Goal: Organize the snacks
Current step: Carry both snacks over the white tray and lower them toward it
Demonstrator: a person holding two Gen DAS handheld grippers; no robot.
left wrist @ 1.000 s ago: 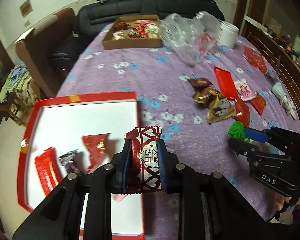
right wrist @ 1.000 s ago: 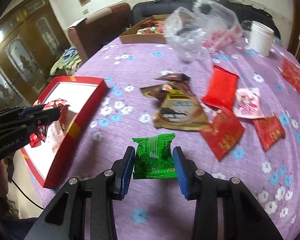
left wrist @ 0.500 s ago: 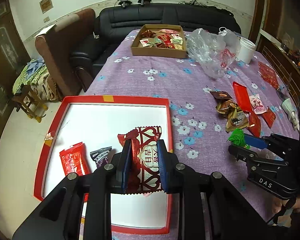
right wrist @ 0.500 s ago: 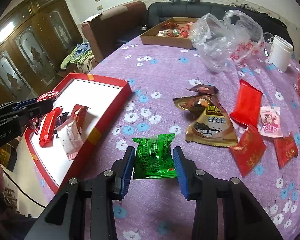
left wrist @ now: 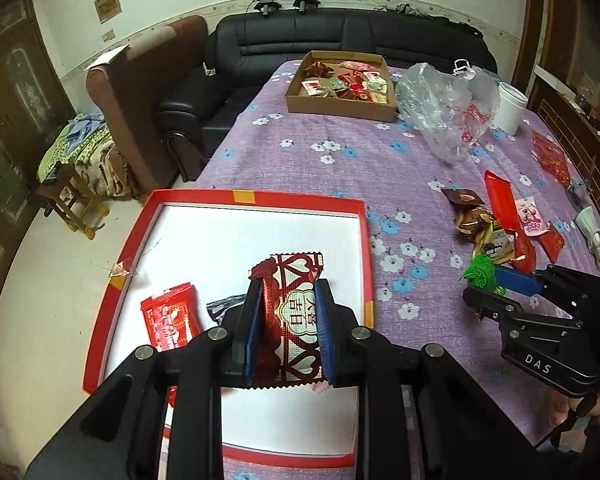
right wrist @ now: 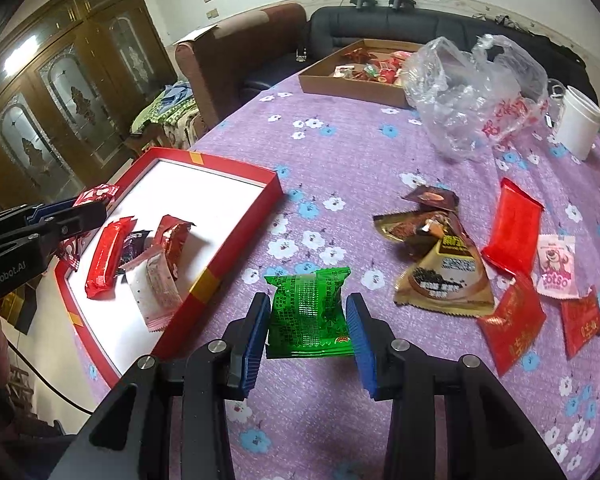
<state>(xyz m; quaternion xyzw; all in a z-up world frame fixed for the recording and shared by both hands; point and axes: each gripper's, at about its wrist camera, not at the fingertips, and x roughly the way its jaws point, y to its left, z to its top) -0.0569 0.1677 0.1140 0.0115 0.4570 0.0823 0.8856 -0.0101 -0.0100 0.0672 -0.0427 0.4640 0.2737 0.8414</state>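
Nearby, left gripper [left wrist: 287, 328] pinching red heart packet [left wrist: 294, 312] over red tray [left wrist: 260, 200], right gripper [right wrist: 309, 326] pinching green packet [right wrist: 307, 312] just beside the tray, loose packets [right wrist: 444, 276] scattered beyond it

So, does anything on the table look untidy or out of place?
Yes. Several snack packets lie loose in an uneven heap on the purple tablecloth, outside the red tray. A crumpled plastic bag slumps beside the cardboard box. Nothing looks spilled or torn.
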